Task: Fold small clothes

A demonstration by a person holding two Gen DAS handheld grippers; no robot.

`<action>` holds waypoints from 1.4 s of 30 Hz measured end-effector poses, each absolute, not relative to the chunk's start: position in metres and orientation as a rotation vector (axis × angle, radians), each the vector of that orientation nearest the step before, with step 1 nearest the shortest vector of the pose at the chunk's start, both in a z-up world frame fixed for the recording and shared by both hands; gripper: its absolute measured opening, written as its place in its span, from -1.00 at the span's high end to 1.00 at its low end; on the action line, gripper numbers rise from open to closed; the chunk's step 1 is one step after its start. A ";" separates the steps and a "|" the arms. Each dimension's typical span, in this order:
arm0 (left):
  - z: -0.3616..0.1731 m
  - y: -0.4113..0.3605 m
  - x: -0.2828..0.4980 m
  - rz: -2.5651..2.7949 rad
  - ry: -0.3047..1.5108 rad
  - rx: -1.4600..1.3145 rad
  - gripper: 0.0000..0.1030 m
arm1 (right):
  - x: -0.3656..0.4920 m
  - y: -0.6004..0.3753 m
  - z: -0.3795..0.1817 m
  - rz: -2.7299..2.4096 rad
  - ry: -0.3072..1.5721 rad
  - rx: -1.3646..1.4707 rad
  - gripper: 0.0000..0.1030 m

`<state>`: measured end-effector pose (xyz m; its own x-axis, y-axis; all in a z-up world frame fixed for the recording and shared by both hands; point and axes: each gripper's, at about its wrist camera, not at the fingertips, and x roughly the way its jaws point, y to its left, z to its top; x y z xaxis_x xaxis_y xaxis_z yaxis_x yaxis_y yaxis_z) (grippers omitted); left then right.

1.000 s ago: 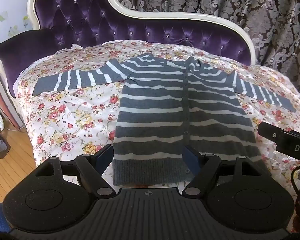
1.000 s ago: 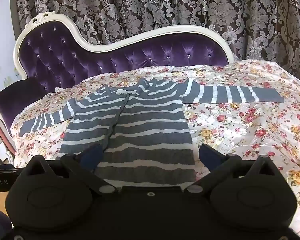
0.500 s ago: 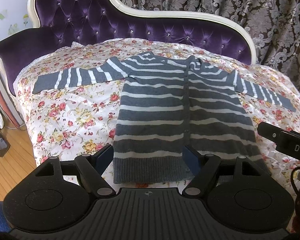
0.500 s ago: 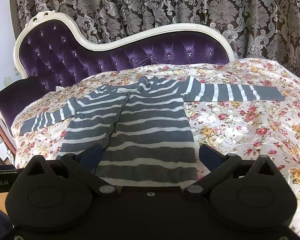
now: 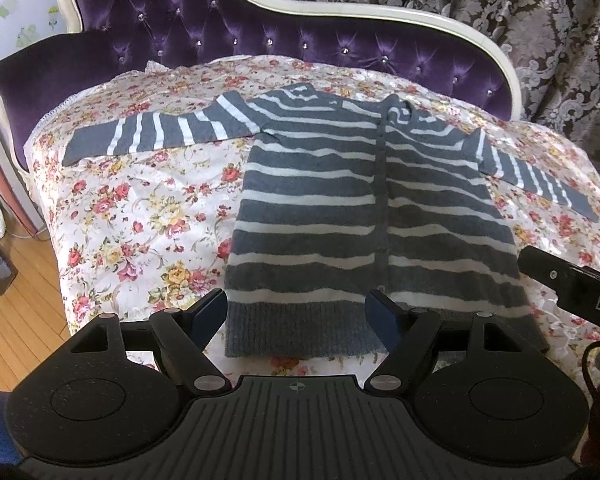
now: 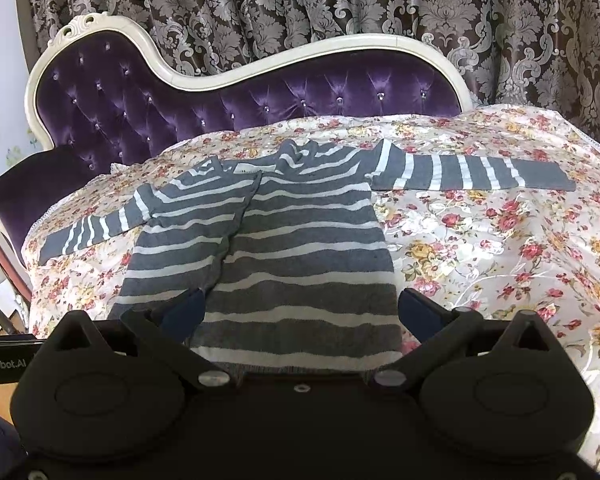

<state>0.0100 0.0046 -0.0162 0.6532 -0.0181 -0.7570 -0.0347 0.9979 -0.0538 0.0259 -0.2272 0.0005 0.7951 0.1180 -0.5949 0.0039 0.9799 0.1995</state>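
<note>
A grey cardigan with white stripes (image 5: 332, 208) lies flat and face up on the flowered cover, both sleeves spread out to the sides; it also shows in the right wrist view (image 6: 292, 248). My left gripper (image 5: 298, 312) is open and empty, its fingers straddling the left half of the hem. My right gripper (image 6: 300, 312) is open and empty, hovering over the right half of the hem. The right gripper's body shows at the right edge of the left wrist view (image 5: 572, 288).
The flowered cover (image 5: 140, 208) drapes a purple tufted chaise with a white frame (image 6: 228, 80). Patterned curtains (image 6: 340, 4) hang behind. Wooden floor (image 5: 16, 312) lies to the left of the chaise.
Both grippers have drifted slightly toward the cardigan's hem. The cardigan has not moved and both grippers stay open.
</note>
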 end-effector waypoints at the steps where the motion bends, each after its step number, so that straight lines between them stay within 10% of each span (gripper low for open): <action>1: -0.017 0.004 0.010 0.009 0.862 -0.064 -0.45 | 0.026 -0.227 0.000 0.062 0.652 0.197 -0.98; 42: -0.013 0.048 0.082 0.020 0.903 -0.177 -0.45 | 0.113 -0.215 -0.002 0.150 0.812 0.296 -0.98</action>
<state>0.0818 0.0483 -0.0127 0.6200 -0.0568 -0.7825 -0.0922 0.9852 -0.1445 0.1126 -0.2152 -0.0021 0.6802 0.2443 -0.6911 -0.0192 0.9484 0.3164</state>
